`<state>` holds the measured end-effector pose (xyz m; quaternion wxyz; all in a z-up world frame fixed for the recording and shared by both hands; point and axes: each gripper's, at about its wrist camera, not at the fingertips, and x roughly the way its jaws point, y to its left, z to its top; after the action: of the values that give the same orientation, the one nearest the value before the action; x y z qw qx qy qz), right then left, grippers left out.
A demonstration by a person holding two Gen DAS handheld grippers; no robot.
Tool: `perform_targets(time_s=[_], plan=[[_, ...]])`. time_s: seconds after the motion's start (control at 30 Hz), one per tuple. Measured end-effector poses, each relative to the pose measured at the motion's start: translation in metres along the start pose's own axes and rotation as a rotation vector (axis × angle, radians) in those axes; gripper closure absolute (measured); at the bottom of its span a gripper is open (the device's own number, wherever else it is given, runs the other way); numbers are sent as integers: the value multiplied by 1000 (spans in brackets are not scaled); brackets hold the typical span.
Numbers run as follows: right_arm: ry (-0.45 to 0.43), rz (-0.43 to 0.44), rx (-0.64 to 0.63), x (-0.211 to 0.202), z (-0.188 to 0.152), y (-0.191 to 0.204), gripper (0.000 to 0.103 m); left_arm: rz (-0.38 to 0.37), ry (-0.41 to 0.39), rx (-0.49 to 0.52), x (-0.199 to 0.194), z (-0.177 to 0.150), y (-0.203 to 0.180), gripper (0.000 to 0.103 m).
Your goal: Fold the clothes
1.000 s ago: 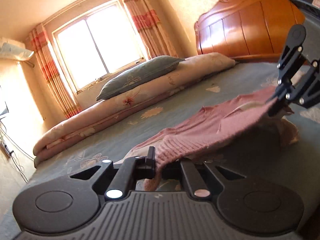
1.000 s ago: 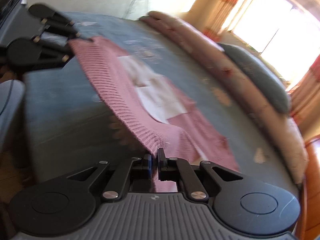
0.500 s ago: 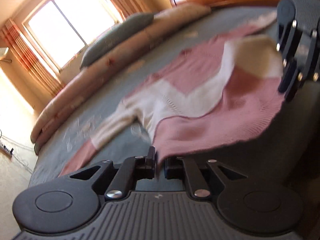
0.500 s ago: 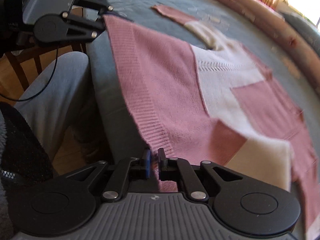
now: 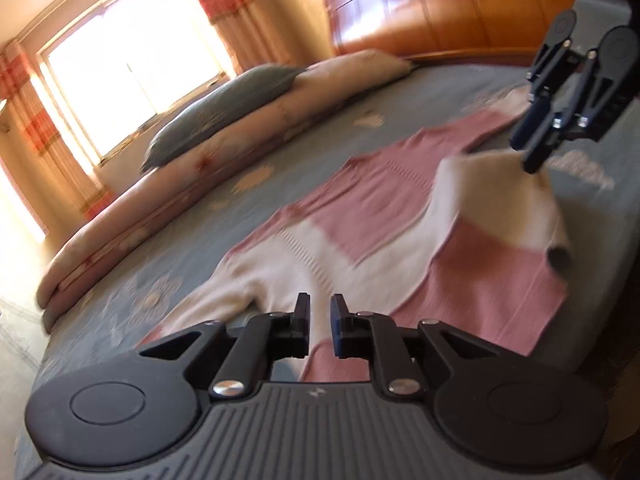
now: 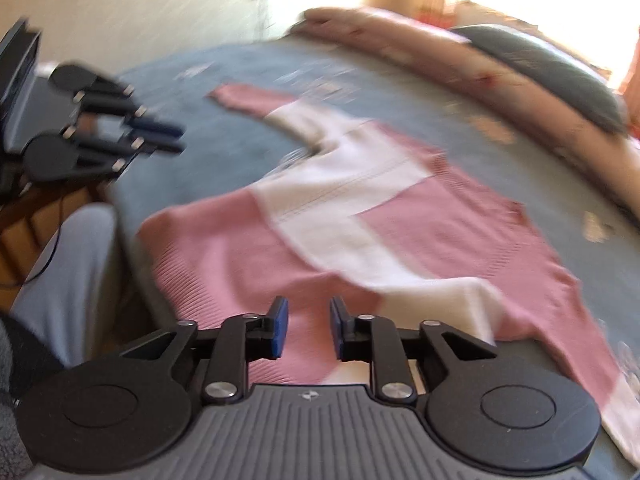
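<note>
A pink and white knitted sweater (image 5: 380, 208) lies spread on the blue bed sheet, with its hem toward me and one sleeve stretched out to the left. In the right wrist view the sweater (image 6: 340, 220) is flat, with a white sleeve part laid across its near right side. My left gripper (image 5: 320, 324) is open just above the hem's left end, with nothing between its fingers. My right gripper (image 6: 308, 328) is open over the hem's right part, also holding nothing. The right gripper (image 5: 528, 156) hovers above the white fold; the left gripper (image 6: 160, 136) hangs at the bed's edge.
A rolled floral quilt (image 5: 200, 160) with a grey pillow (image 5: 224, 100) on it lines the far side of the bed. A wooden headboard (image 5: 440, 12) stands at the right. A person's leg in light trousers (image 6: 68, 272) is beside the bed edge.
Both grippers were shut on the sweater's hem and holding it up. They have let go and opened, and the sweater has dropped flat on the bed.
</note>
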<state>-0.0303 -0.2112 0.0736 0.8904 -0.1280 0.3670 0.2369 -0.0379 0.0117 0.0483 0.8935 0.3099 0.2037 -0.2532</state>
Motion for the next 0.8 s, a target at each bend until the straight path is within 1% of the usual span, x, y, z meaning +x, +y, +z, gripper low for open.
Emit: perform_targets(time_s=[0.03, 0.1, 0.13, 0.17, 0.2, 0.27, 0.33, 0.43, 0.47, 0.53, 0.67, 0.8], plan=[[-16, -25, 26, -6, -2, -8, 68, -21, -10, 11, 4, 6, -4, 88], [-37, -63, 121, -11, -11, -28, 67, -68, -35, 35, 13, 17, -16, 82], [-47, -82, 169, -13, -16, -38, 65, -98, -45, 46, 19, 22, -23, 76], [-53, -90, 236, -14, -22, -51, 64, -134, -50, 53, 25, 26, -31, 68], [-52, -109, 286, -12, -31, -61, 64, -169, -60, 58, 31, 30, -41, 65], [-49, -152, 379, -8, -50, -80, 62, -236, -93, 65, 41, 35, -61, 56], [-45, -189, 476, -3, -69, -98, 59, -301, -111, 73, 50, 42, -82, 55], [-79, -158, 616, 3, -100, -115, 57, -371, -107, 91, 62, 51, -110, 55], [-94, -135, 649, 4, -109, -118, 52, -379, -101, 92, 66, 52, -115, 54], [-117, -89, 709, 10, -124, -123, 46, -389, -79, 88, 73, 52, -122, 54], [-136, 2, 811, 30, -149, -128, 46, -408, -34, 81, 86, 50, -135, 54], [-155, 95, 911, 50, -174, -133, 46, -404, 10, 64, 91, 42, -136, 54]])
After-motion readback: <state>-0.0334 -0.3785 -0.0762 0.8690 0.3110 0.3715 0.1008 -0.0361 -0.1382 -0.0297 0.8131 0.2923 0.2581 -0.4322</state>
